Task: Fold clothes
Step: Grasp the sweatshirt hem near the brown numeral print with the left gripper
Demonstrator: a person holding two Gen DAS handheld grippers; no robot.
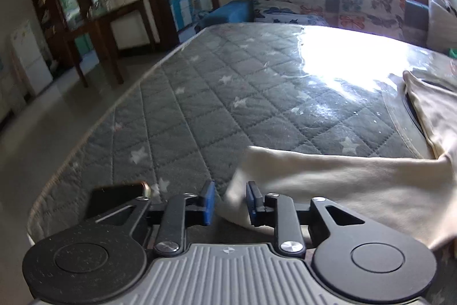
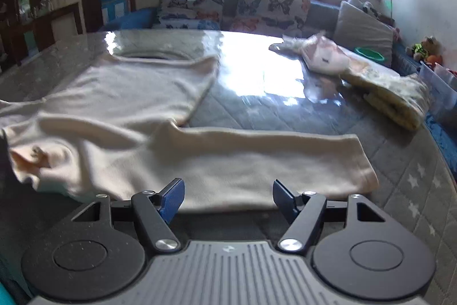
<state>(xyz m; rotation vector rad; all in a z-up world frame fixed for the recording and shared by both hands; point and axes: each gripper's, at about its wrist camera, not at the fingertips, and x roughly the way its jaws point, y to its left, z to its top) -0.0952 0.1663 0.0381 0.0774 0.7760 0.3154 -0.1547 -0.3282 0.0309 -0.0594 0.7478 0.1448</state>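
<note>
A cream long-sleeved garment [image 2: 120,105] lies spread on the grey quilted mattress [image 2: 257,110], neck opening toward the far side. One sleeve [image 2: 257,162] stretches right across the near part. In the left wrist view the other sleeve [image 1: 328,179] rises off the mattress [image 1: 200,93]. My left gripper [image 1: 228,203] is shut on that sleeve's bunched end, which fills the gap between the blue pads. My right gripper [image 2: 227,197] is open at the near edge of the right sleeve, with nothing between its fingers.
Folded and bunched clothes [image 2: 368,82] lie at the mattress's right side. A sofa with butterfly cushions [image 2: 234,9] runs behind, under a bright window. A dark wooden table [image 1: 108,27] and cabinets stand left, across open floor. Storage bins [image 2: 440,87] are at far right.
</note>
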